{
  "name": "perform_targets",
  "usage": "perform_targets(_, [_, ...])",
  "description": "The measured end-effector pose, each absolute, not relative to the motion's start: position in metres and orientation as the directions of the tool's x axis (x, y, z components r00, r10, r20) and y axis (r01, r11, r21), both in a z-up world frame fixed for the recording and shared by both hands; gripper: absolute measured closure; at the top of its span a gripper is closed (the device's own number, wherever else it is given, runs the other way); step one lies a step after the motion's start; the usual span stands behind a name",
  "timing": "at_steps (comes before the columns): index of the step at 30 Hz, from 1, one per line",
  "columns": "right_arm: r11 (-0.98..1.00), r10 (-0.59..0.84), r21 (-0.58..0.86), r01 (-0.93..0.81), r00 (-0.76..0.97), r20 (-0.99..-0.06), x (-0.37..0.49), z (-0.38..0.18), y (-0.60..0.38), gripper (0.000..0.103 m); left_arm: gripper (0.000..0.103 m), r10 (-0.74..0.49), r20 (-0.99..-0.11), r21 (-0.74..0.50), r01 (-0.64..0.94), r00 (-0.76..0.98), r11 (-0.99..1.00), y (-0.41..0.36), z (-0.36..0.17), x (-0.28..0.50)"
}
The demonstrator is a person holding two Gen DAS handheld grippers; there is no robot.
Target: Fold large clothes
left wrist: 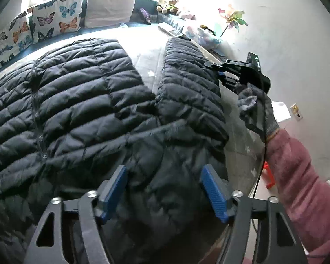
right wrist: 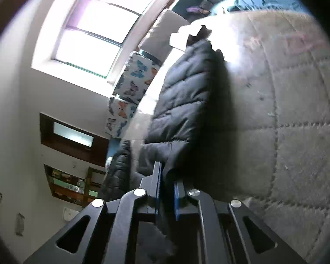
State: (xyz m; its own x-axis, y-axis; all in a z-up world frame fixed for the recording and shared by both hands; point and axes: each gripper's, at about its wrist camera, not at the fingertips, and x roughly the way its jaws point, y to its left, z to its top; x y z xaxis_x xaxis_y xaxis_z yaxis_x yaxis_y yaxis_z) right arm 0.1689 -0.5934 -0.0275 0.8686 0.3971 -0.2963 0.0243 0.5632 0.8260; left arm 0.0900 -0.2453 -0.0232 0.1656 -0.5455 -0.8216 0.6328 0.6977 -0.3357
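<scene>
One black quilted jacket [left wrist: 81,101] lay spread over the pale quilted bed [left wrist: 149,55], and we take it as our landmark. Our left tongs [left wrist: 165,189] hovered over its near part, blue pads [left wrist: 213,193] spread wide and holding nothing. At the jacket's right sleeve [left wrist: 187,77], our right tongs [right wrist: 166,189] were pinched narrow on a fold of its fabric, with a grey-gloved hand [left wrist: 255,110] on the handle. Beyond the jacket, butterfly pillows [left wrist: 55,17] lined the bed's far edge under a bright window [right wrist: 99,26].
</scene>
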Motion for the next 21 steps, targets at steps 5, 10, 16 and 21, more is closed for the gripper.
perform_targets(5, [0.578,0.398,0.815,-0.050,0.889,-0.227,0.152,0.009,-0.582,0.093,0.040,-0.571,-0.817,-0.408,0.622,0.077,0.668,-0.268,-0.041,0.106])
perform_targets(10, [0.638,0.400,0.756,-0.148,0.902,-0.162,0.127,0.064,-0.551,0.094,0.040,-0.578,-0.816,-0.471,0.564,0.014,0.678,-0.268,-0.059,0.119])
perform_targets(16, [0.738,0.453,0.607,-0.296,0.883,-0.119,0.096,0.130,-0.480,0.094,0.040,-0.687,-0.714,-0.528,0.542,0.133,0.654,-0.188,-0.001,0.103])
perform_targets(21, [0.796,0.570,0.354,-0.490,0.804,-0.169,0.057,0.164,-0.365,0.093,0.040,-0.660,-0.643,-0.489,0.455,0.388,0.744,-0.069,0.044,0.079])
